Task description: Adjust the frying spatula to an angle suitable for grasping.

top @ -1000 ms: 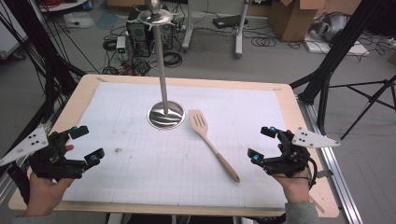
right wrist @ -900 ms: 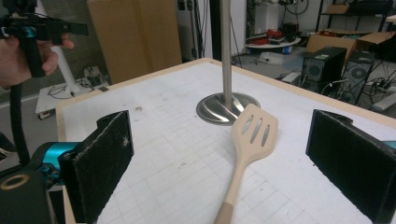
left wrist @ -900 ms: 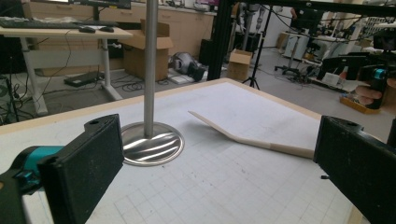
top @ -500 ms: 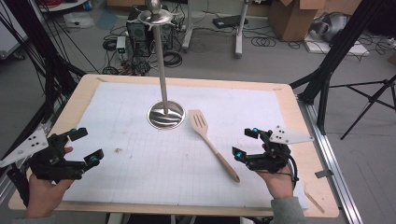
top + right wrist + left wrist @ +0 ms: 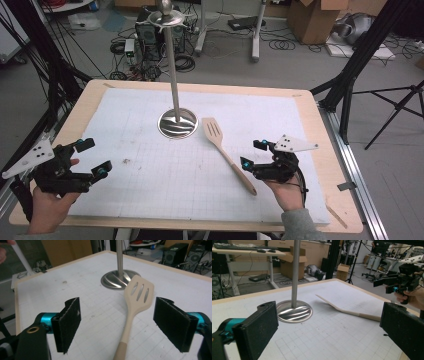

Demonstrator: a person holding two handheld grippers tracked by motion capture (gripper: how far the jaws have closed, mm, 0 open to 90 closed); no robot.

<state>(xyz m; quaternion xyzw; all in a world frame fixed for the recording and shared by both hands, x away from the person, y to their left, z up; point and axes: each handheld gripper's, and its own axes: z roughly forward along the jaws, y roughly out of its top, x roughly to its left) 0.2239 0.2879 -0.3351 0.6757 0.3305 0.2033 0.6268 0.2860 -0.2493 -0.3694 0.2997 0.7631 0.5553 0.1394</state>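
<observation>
Lying flat: wooden spatula (image 5: 226, 152) beside metal stand (image 5: 177, 123) | right tool (image 5: 253, 154) released, straddling handle | left tool (image 5: 93, 158) released

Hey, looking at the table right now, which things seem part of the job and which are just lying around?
Likely in the job:
- wooden spatula, lined up between the open right tongs
- metal stand, beside the spatula
- left tongs, open, off to the side

Just lying about:
- cardboard boxes on the floor
- computer tower
- loose cables

Left tongs (image 5: 91, 158) spread wide, right tongs (image 5: 253, 154) likewise (each in one hand)
</observation>
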